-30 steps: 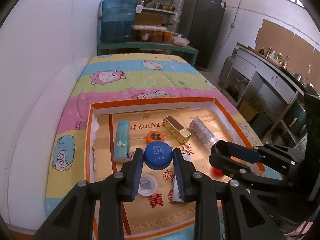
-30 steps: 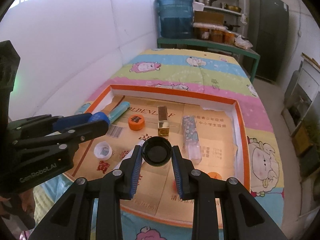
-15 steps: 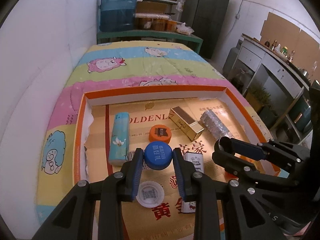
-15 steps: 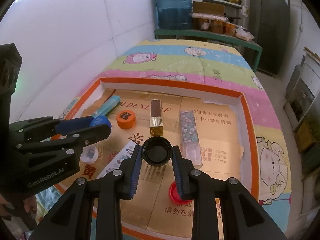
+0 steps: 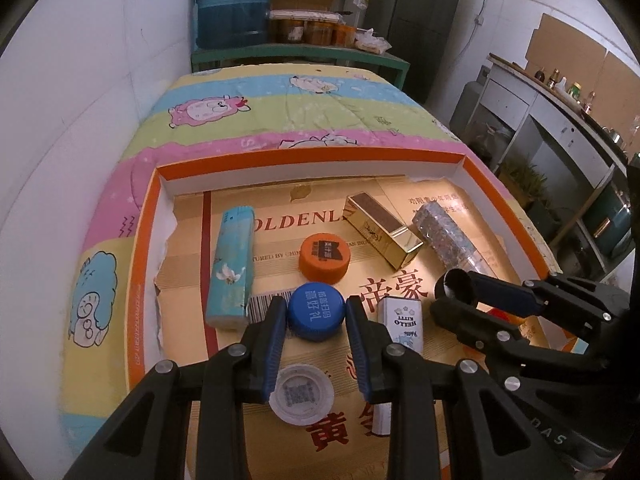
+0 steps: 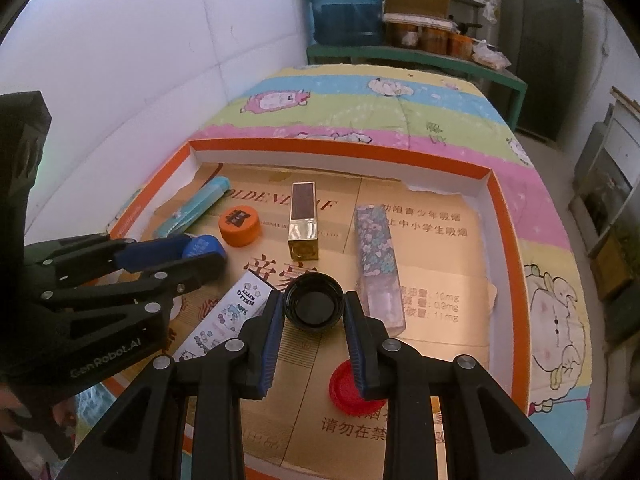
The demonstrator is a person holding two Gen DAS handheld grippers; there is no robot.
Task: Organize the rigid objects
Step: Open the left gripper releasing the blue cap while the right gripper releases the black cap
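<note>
left gripper (image 5: 316, 312) was clamped on a blue cap (image 5: 316, 310); right gripper (image 6: 314, 306) pinched a black cap (image 6: 314, 305), both held side by side.

Caps: five – blue (image 5: 316, 311), orange (image 5: 324, 258), white (image 5: 301, 394), black (image 6: 314, 306), red (image 6: 350, 390). Long boxes: four – teal (image 5: 233, 266), gold (image 5: 382, 236), floral (image 6: 378, 258), white Hello Kitty (image 5: 401, 322).

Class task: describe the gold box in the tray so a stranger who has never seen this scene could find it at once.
Find the orange-rimmed tray on the cartoon quilt. Near its middle lies the gold box, between the orange cap and the floral tube. Only it is shiny metallic gold, with a dark brown top.
</note>
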